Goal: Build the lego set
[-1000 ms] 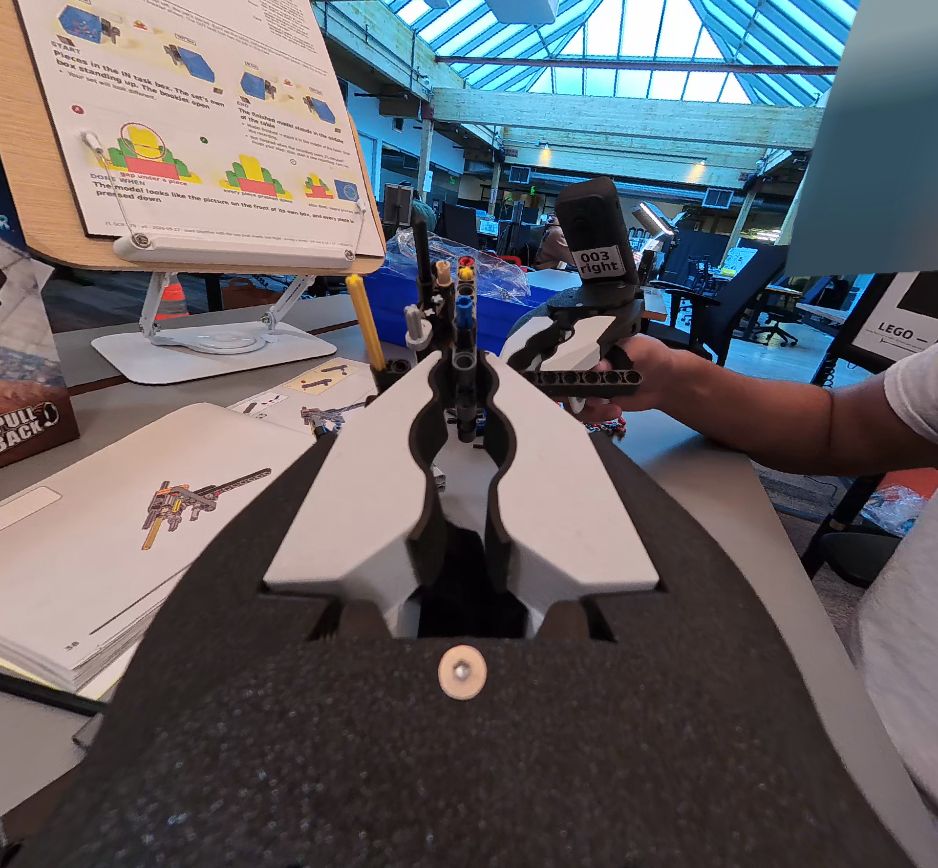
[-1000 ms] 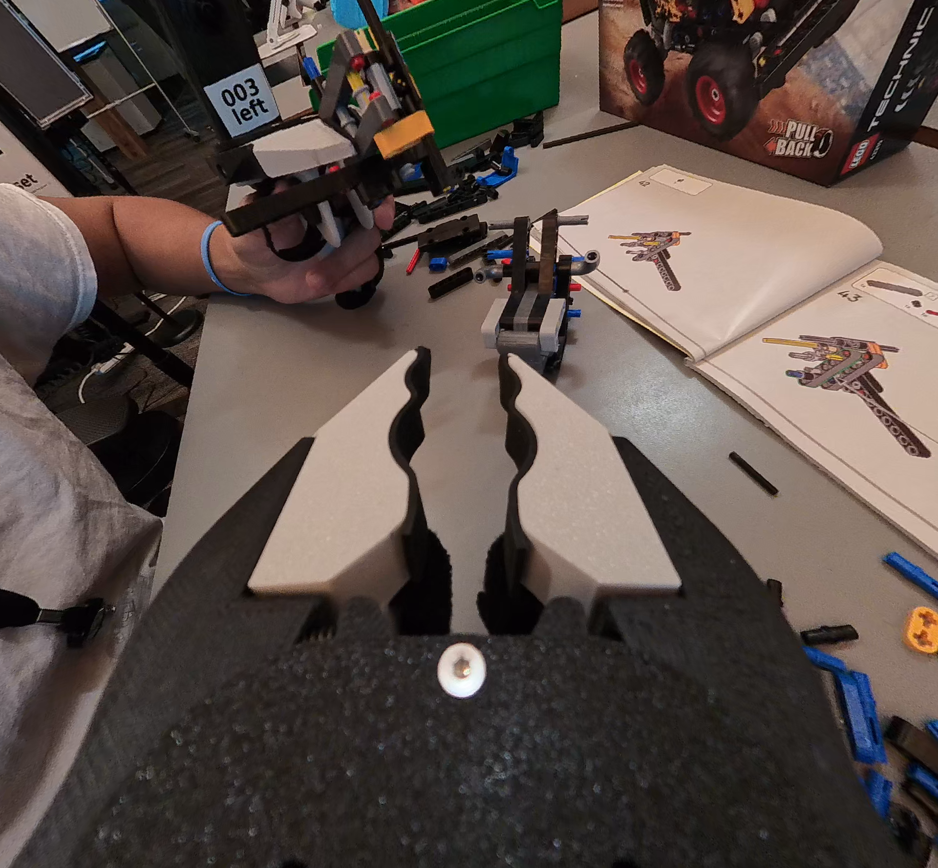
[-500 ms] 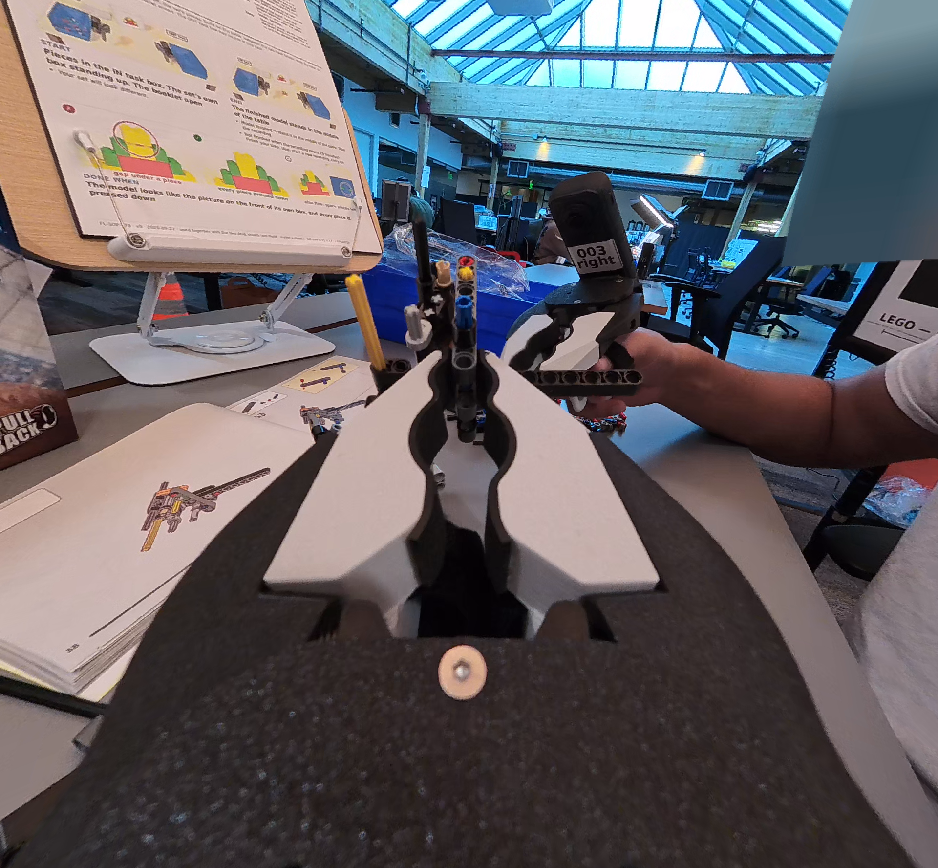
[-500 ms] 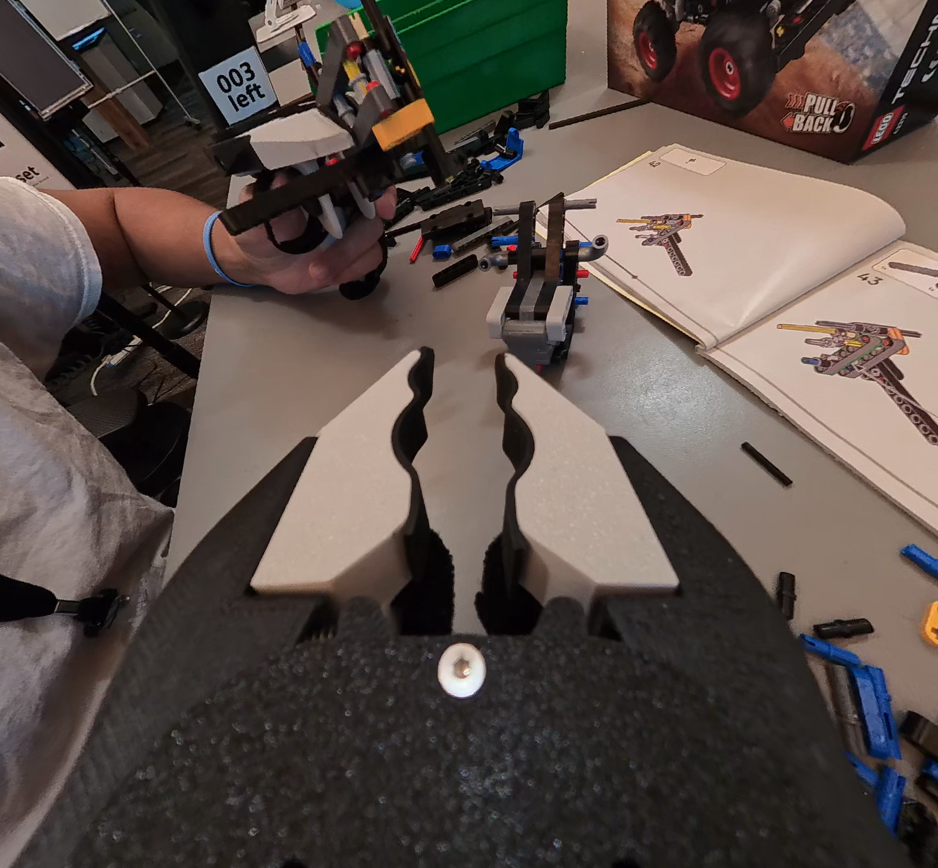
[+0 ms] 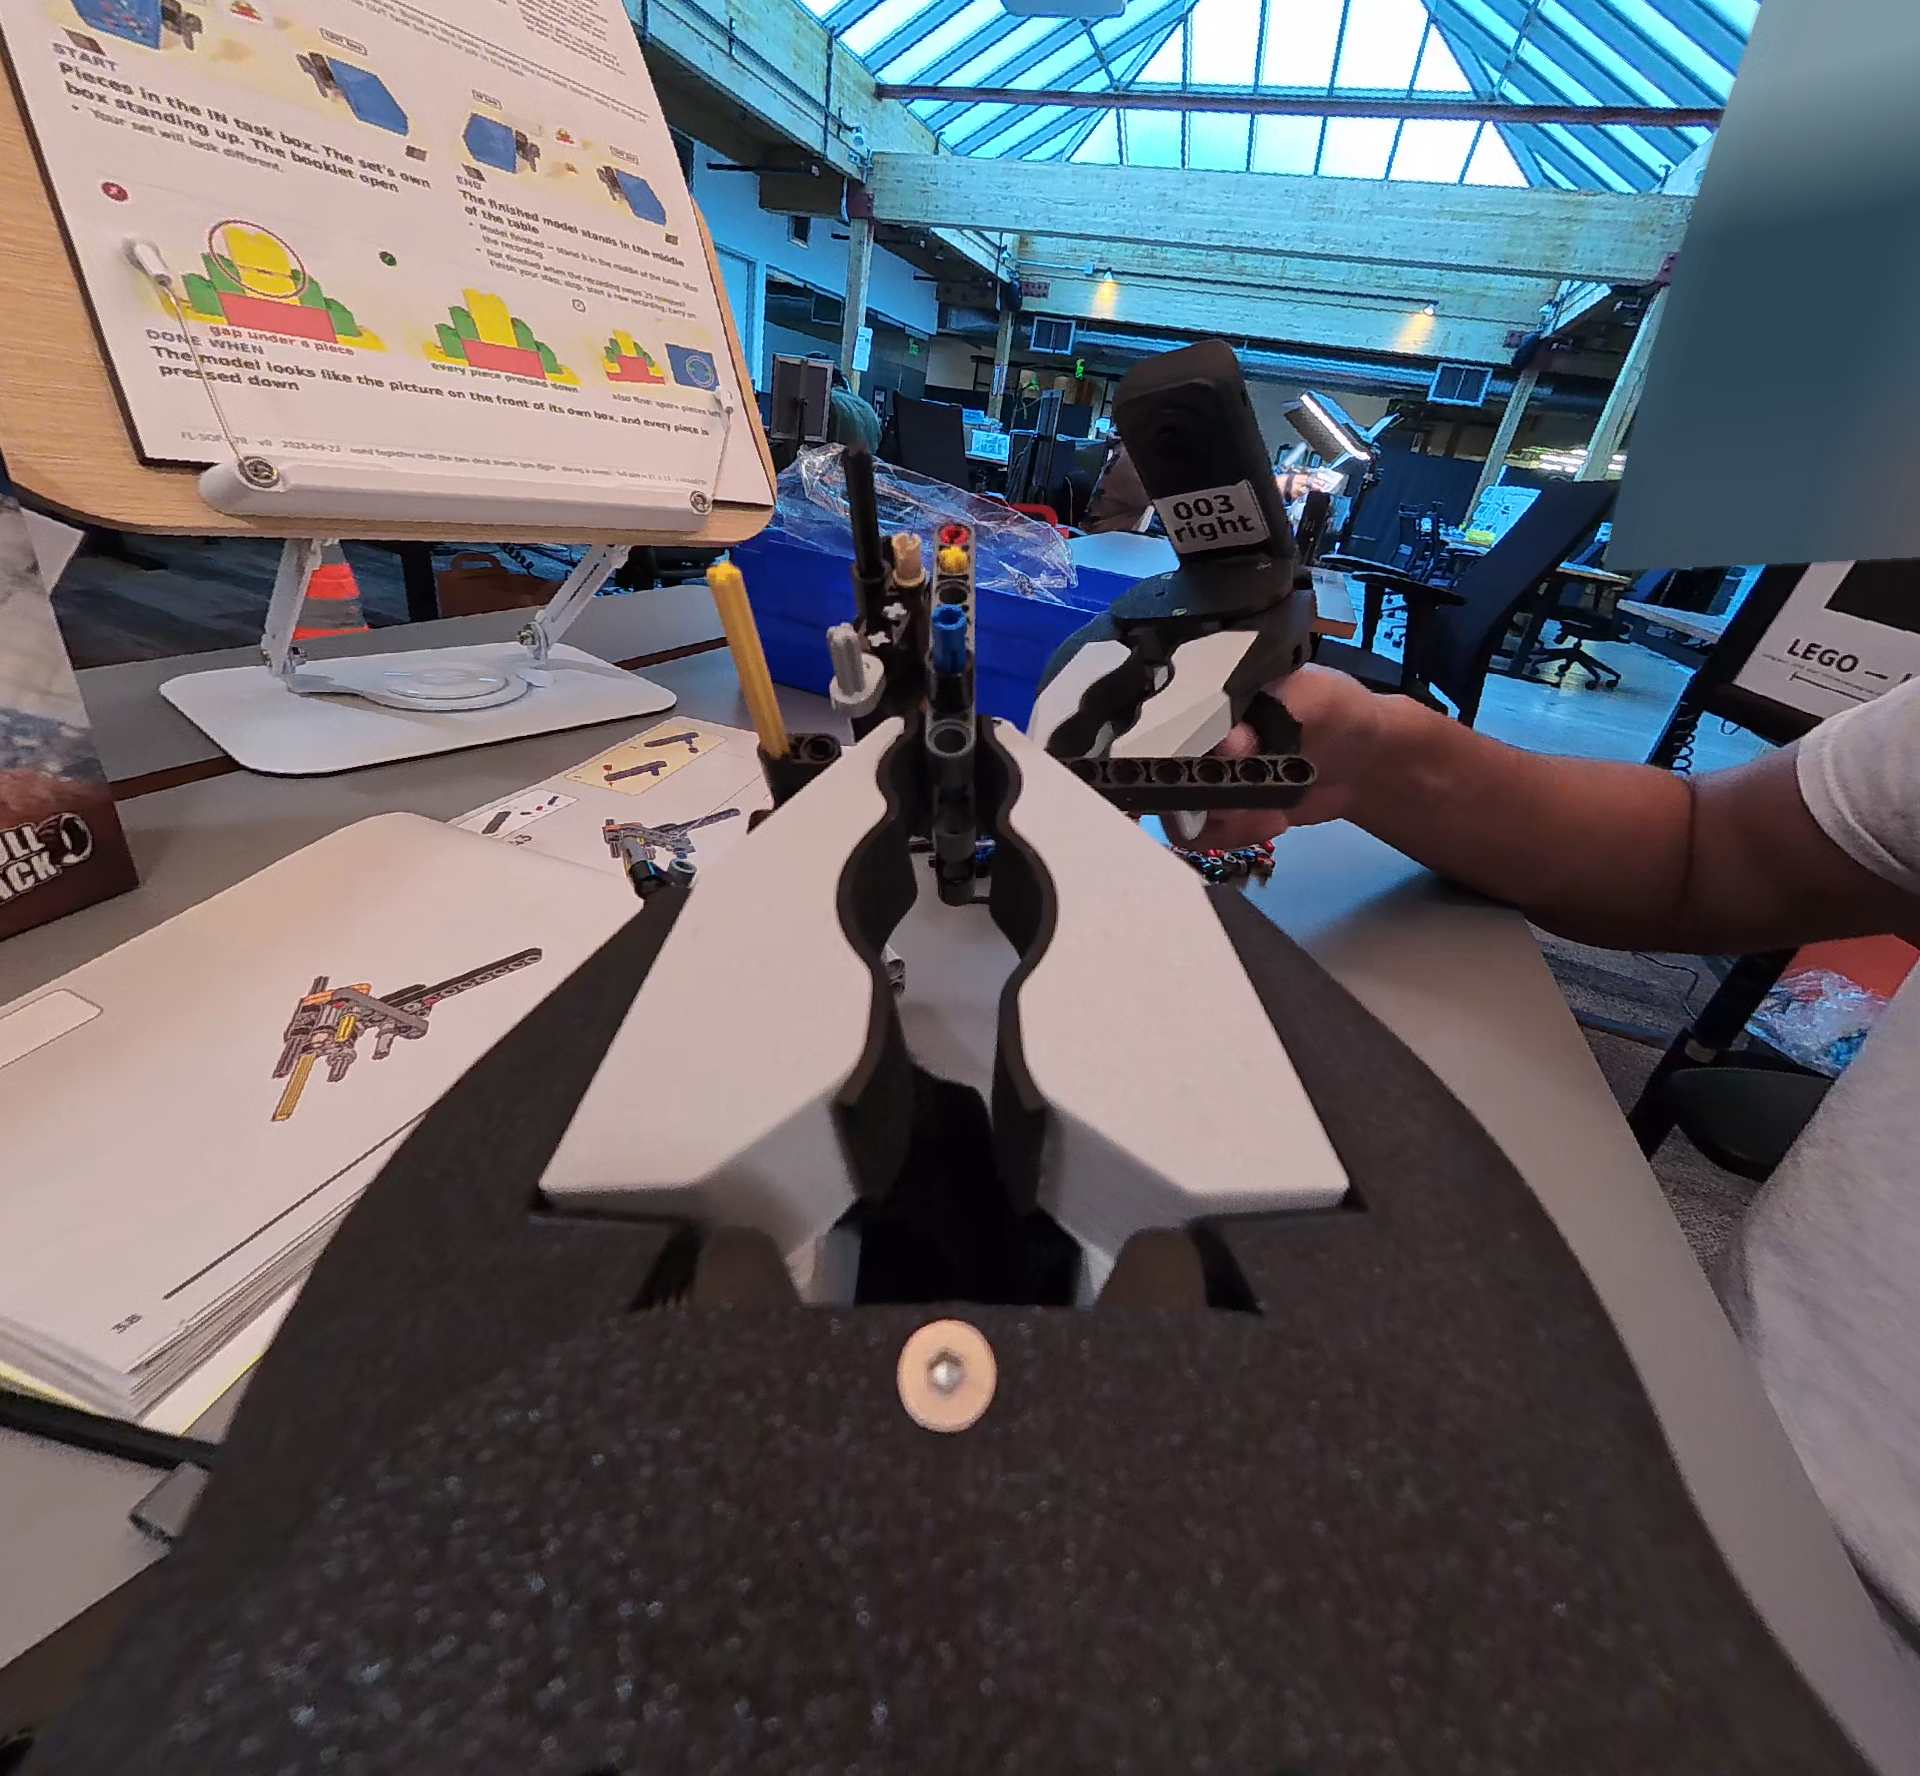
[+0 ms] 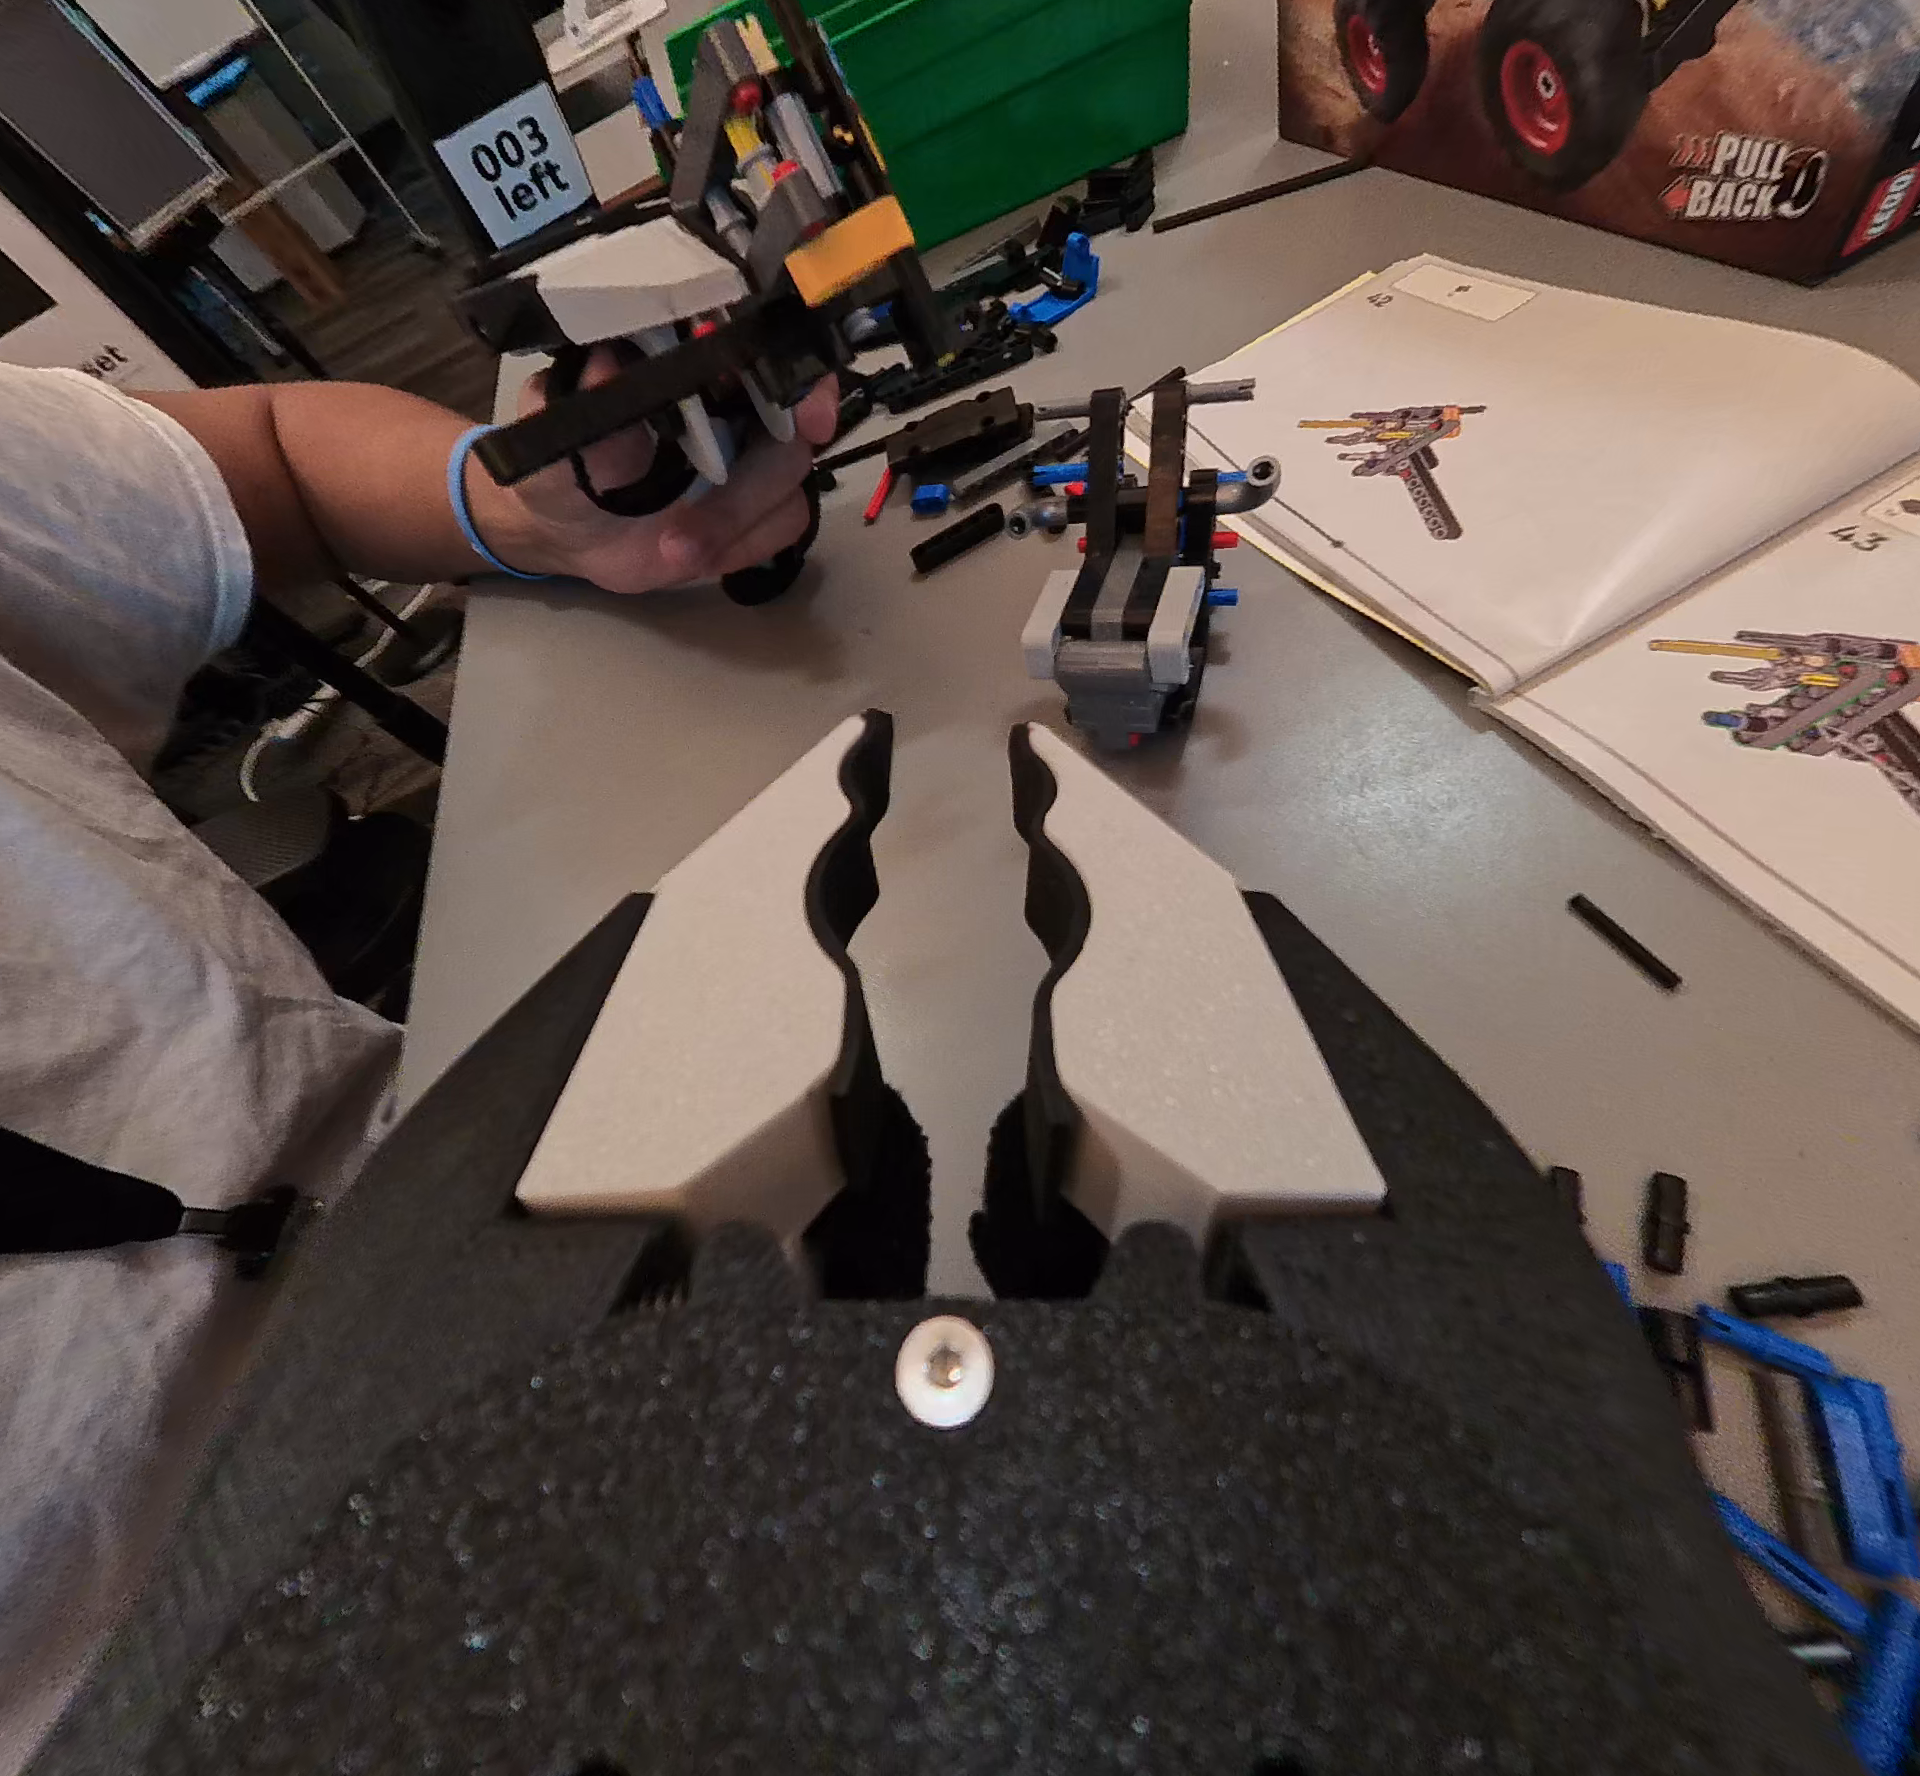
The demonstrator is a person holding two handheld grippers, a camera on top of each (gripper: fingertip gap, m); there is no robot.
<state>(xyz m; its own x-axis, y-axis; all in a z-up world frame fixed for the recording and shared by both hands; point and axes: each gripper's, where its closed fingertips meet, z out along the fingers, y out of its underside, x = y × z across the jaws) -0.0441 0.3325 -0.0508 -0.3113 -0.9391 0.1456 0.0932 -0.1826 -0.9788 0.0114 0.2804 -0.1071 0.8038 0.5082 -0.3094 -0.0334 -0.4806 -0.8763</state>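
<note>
My left gripper is shut on a partly built lego assembly of black beams with a yellow axle and blue and red pins. The assembly stands up from the fingertips, and a long black beam sticks out to the right. The right wrist view shows this gripper held above the table's far left with the assembly. My right gripper is open and empty over the grey table. A second grey, white and black sub-assembly stands on the table just ahead and right of its fingertips. The right gripper also shows in the left wrist view.
An open instruction booklet lies at the right, with the set's box behind it. A green bin stands at the back, with loose black and blue pieces before it. More blue pieces lie near right. An instruction sheet on a stand is at the left. My hands' fingertips stand some 10 cm from each other.
Both views have drifted only slightly. The left gripper still holds the assembly up, and the right gripper stays open over the table near the second sub-assembly.
</note>
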